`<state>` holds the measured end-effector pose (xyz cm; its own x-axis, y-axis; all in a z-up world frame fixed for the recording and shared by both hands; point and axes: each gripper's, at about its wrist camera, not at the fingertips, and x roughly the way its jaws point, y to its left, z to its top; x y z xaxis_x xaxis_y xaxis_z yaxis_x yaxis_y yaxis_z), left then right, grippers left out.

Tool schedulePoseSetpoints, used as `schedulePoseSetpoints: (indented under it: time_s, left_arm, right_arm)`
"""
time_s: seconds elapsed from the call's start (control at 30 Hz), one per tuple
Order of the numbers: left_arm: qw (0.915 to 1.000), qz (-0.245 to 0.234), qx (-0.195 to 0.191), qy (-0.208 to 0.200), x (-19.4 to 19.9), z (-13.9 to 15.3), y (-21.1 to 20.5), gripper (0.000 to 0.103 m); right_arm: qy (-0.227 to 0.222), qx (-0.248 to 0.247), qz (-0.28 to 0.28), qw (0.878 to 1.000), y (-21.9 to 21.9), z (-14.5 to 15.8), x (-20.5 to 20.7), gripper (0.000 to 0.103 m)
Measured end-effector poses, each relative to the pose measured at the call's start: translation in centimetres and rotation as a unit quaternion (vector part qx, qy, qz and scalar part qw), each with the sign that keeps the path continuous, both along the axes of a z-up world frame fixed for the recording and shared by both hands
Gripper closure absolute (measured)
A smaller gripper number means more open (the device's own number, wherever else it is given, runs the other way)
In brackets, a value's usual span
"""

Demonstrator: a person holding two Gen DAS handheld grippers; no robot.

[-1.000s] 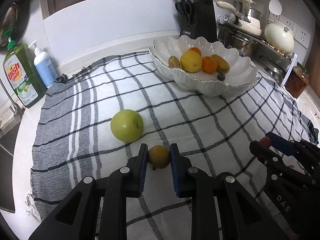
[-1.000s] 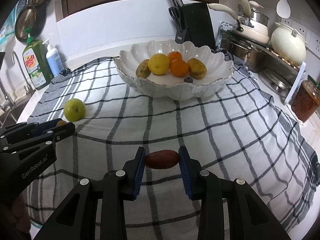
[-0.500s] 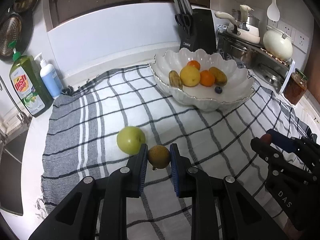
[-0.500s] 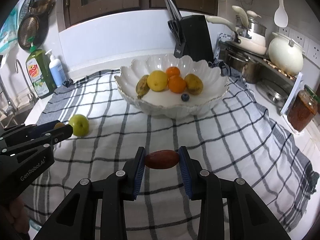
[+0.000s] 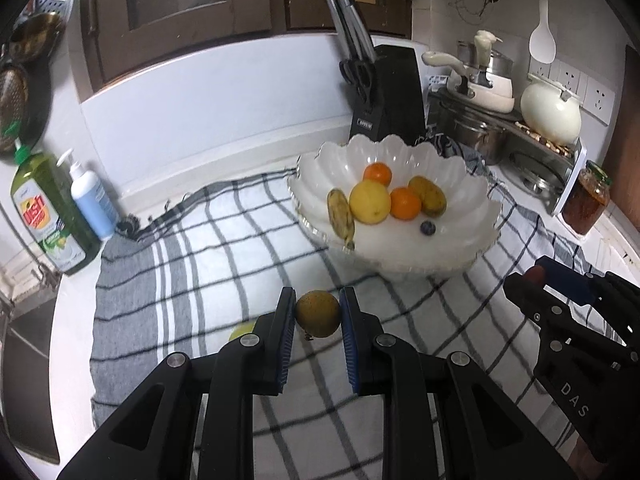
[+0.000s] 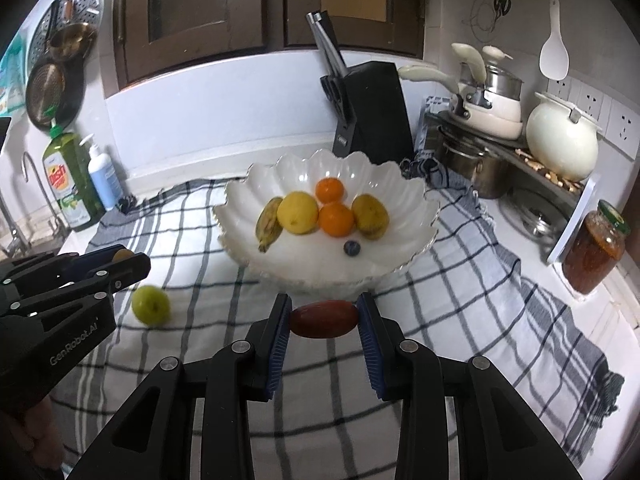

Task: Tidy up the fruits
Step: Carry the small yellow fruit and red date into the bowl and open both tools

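My left gripper (image 5: 318,314) is shut on a small round yellow-brown fruit (image 5: 318,313), held in the air above the checked cloth (image 5: 224,256). My right gripper (image 6: 324,318) is shut on an oblong dark red fruit (image 6: 324,319), also lifted off the cloth. A white scalloped bowl (image 6: 256,256) stands ahead of both, holding a lemon (image 6: 298,213), two oranges, a small banana, a mango-like fruit and a blueberry. A green apple (image 6: 151,305) lies on the cloth at the left; in the left wrist view only its edge (image 5: 242,330) shows behind the left finger.
A black knife block (image 6: 372,110) stands behind the bowl. Pots and a white kettle (image 6: 562,138) sit on a rack at the right, with a glass jar (image 6: 594,248) near the counter edge. Dish soap (image 5: 46,210) and a pump bottle (image 5: 92,196) stand beside the sink at the left.
Both grippers have risen off the cloth with their fruits still held. The bowl and apple now look lower and farther below; the apple has slipped behind the left finger.
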<state>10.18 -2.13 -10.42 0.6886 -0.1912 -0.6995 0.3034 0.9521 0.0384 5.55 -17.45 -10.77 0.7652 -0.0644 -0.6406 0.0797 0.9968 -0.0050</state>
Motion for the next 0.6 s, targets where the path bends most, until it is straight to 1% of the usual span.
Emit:
schedulePoseSetpoints:
  time_s: [0.3,0.6]
  left_arm:
    - [0.9997,-0.022,-0.004,-0.009,3.6,1.3,-2.1,0.08]
    - [0.9991,-0.042,-0.006,-0.008,7.5,1.4,-4.8,0.08]
  right_arm:
    - [-0.01,-0.005,-0.02,1.0,-1.8,1.4,2.7,0.068]
    - [-0.011,-0.004,-0.039,0.999,-4.1,2.0,5.9,0.068]
